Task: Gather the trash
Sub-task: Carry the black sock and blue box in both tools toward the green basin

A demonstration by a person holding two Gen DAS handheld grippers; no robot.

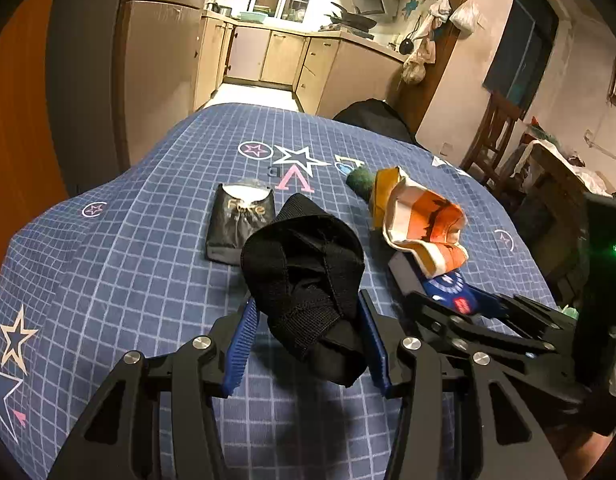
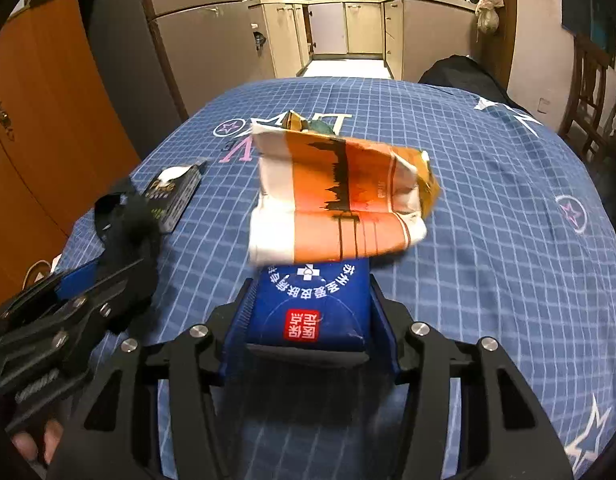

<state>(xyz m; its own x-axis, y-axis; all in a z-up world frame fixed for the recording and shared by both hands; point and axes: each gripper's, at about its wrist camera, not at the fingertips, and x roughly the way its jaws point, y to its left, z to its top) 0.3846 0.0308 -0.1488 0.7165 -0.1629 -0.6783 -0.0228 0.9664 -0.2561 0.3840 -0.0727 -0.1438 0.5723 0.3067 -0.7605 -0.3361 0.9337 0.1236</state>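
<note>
Our left gripper squeezes a floppy black strap bundle and our right gripper clamps a blue packet under the crumpled orange-and-white wrapper, both just above the blue checked surface.

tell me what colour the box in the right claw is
Blue, with white writing and a small red label; the box shows best in the right wrist view.

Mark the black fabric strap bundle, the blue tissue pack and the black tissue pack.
black fabric strap bundle [image 1: 303,264]: left wrist view, middle of bundle.
blue tissue pack [image 2: 312,304]: right wrist view, printed top face.
black tissue pack [image 1: 239,220]: left wrist view, front face, on tablecloth.
</note>
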